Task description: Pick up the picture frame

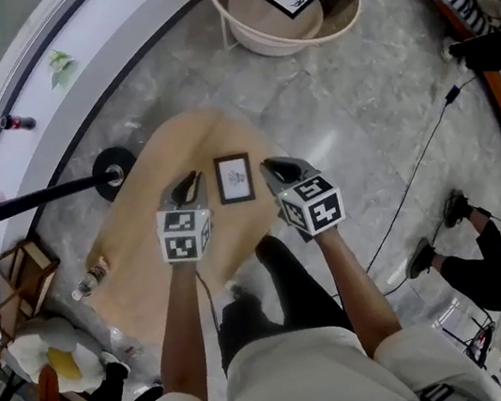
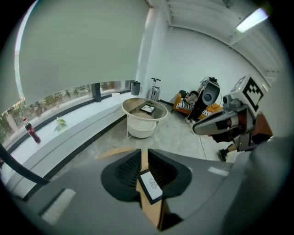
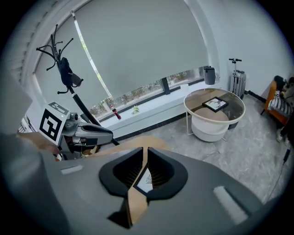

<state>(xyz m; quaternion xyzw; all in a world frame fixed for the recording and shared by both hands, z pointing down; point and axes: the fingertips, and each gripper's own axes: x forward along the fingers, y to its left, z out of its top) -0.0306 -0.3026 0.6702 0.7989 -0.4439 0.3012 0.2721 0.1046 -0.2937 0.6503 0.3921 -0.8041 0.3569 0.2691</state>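
Grey marble floor [image 1: 351, 121], curved white window ledge [image 1: 109, 39], pale roller blind [image 3: 138, 46], round white side table [image 1: 263, 46], ceiling strip light [image 2: 250, 19].

A pale oval wooden table [image 1: 142, 261] stands on a grey stone floor [image 1: 351, 121]. A black frame [image 1: 234, 178] lies flat near the table's far end; a clear bottle [image 1: 90, 279] lies on its side at the left edge, well apart from it

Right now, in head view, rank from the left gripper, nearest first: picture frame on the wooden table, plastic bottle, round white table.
1. picture frame, just right of the left gripper.
2. plastic bottle, lower left, at the wooden table edge.
3. round white table, upper right.
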